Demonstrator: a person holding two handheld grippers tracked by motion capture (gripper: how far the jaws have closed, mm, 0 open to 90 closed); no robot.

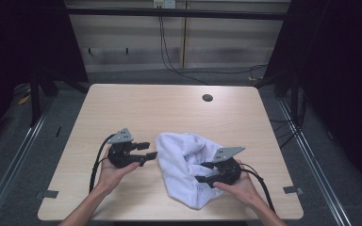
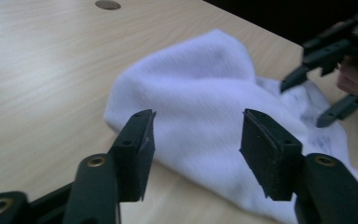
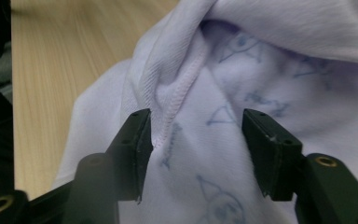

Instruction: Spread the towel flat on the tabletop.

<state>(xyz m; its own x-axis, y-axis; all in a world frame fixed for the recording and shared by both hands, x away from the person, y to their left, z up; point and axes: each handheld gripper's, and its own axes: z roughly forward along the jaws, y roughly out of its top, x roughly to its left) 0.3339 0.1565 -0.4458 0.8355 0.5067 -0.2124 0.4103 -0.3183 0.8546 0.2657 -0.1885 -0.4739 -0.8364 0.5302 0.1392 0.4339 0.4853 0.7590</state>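
A crumpled white garment (image 1: 184, 165) lies on the wooden table's front middle, with faint blue drawings on its inner side (image 3: 261, 70). My left gripper (image 1: 150, 150) is held just left of the garment and points at its edge. Its jaws (image 2: 196, 135) stand open, with nothing between them and the cloth (image 2: 200, 93) a little beyond. My right gripper (image 1: 201, 172) hovers at the garment's right side, open. Its jaws (image 3: 196, 135) stand wide over a stitched hem fold without pinching it. The right gripper (image 2: 302, 105) is also seen across the cloth in the left gripper view.
The table (image 1: 169, 108) has a round cable hole (image 1: 207, 98) near its far edge. Behind it, cables (image 1: 202, 70) run across the floor before a panelled wall. Dark stands and curtains flank both sides.
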